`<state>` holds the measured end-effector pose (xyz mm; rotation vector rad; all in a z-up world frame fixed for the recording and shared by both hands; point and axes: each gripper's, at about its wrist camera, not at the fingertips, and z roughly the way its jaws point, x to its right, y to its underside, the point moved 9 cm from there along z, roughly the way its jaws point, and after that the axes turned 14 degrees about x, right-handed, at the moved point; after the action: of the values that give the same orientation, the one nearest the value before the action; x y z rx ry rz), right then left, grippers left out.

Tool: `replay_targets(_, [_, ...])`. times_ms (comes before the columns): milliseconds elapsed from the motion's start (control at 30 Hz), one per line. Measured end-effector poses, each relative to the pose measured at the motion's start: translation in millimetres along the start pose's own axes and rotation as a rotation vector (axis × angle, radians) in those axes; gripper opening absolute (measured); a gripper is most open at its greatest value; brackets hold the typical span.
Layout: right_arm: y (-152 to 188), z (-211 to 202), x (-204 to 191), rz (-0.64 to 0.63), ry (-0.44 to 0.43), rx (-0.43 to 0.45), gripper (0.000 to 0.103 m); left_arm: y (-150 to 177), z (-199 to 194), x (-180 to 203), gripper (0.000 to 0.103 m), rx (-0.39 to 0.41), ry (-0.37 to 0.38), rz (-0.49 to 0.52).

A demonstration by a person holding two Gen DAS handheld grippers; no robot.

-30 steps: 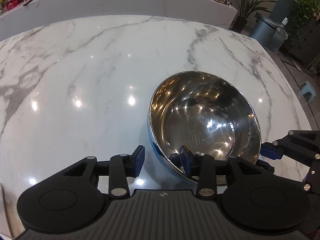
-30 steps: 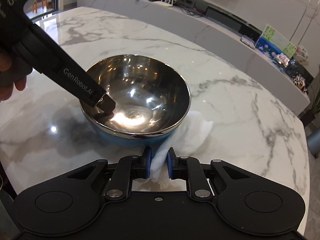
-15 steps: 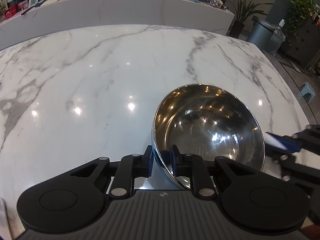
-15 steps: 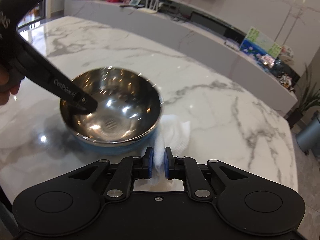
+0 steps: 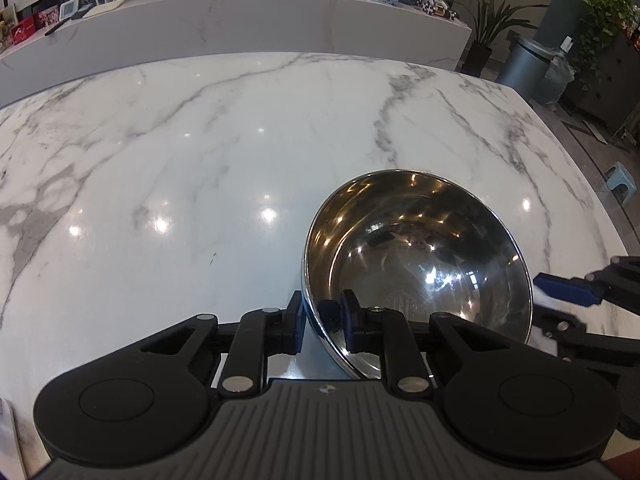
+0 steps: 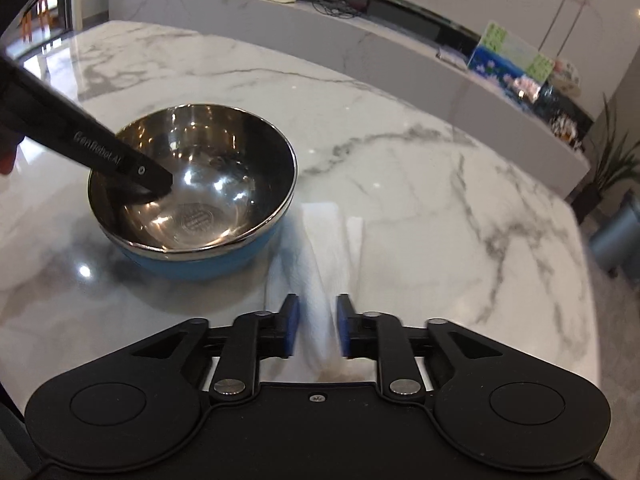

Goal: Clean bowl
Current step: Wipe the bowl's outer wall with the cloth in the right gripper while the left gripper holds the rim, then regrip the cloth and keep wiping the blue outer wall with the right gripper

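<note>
**Bowl clamped at rim; cloth being released**

The steel bowl [image 6: 192, 184], blue outside, sits on the marble table [image 5: 200, 160]. The left gripper [image 5: 322, 320] is closed on its near rim, one pad outside and one inside; a second ago its jaws stood apart around the rim. The right gripper [image 6: 316, 330] is opening: the white cloth [image 6: 320, 248], pinched a second ago, now lies loose between its pads, just beside the bowl.

White lettering "GenRobot.AI" runs along the black finger of the left gripper [image 6: 160, 178], at nine o'clock in the right wrist view. The round stamp in the bowl [image 6: 192, 184] bottom is unreadable.
</note>
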<state>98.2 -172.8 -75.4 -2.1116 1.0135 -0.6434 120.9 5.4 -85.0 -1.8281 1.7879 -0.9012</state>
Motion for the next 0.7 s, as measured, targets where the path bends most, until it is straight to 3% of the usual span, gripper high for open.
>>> replay_targets(467, [10, 26, 3, 0.146, -0.024, -0.031, 0.050, 2, -2, -1, 0.019, -0.015, 0.007, -0.025])
replay_targets(633, [10, 27, 4, 0.167, -0.028, -0.028, 0.047, 4, -5, 0, 0.023, -0.021, 0.017, -0.034])
replay_targets(700, [10, 27, 2, 0.165, -0.028, -0.025, 0.040, 5, -6, 0, 0.023, -0.023, 0.019, -0.034])
